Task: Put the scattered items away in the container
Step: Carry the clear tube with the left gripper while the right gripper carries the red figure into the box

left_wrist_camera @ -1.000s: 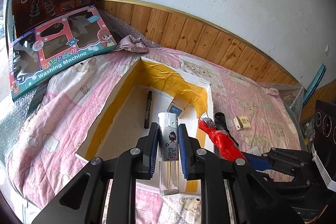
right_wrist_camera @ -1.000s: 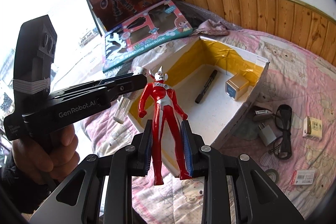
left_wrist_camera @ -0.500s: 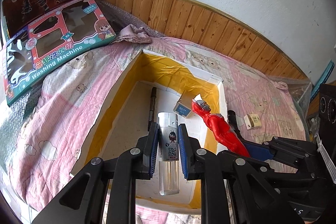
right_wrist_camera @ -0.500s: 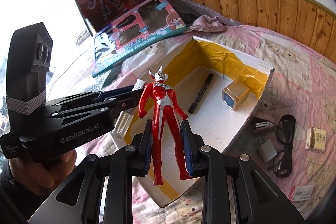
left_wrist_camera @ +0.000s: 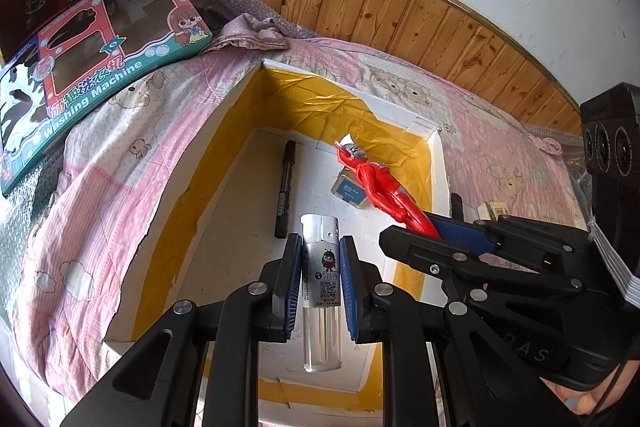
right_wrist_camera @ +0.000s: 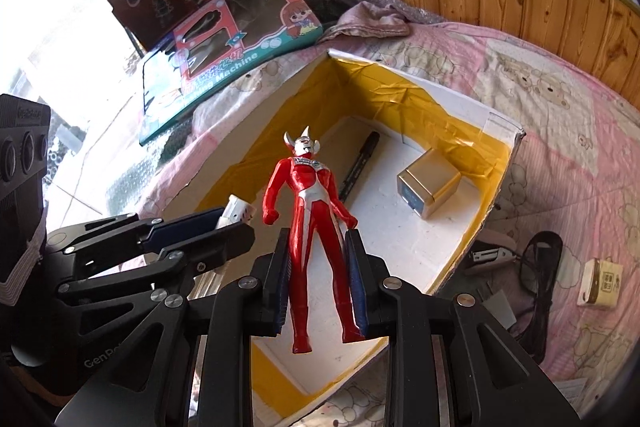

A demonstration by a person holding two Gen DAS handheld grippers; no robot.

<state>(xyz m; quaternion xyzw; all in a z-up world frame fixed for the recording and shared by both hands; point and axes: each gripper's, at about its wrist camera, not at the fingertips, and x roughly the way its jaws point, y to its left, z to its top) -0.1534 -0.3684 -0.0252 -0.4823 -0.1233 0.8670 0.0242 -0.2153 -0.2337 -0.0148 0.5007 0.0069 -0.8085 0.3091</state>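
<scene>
Lighter [left_wrist_camera: 321,269] and red figure [right_wrist_camera: 316,223] both hang over the open box [right_wrist_camera: 498,143], not yet put down.

Left claw [left_wrist_camera: 320,277] is clenched on the lighter at its middle; right claw [right_wrist_camera: 318,283] grips the red figure by the legs, head pointing forward. Inside the box a black marker [left_wrist_camera: 285,187] and a small gold cube [right_wrist_camera: 430,189] already lie. I judge the two claws are very near each other, so they may collide when opening. If the figure drops from this height, it could bounce onto the pink quilt [right_wrist_camera: 560,131], where a cable [right_wrist_camera: 540,279] and other items wait.
</scene>
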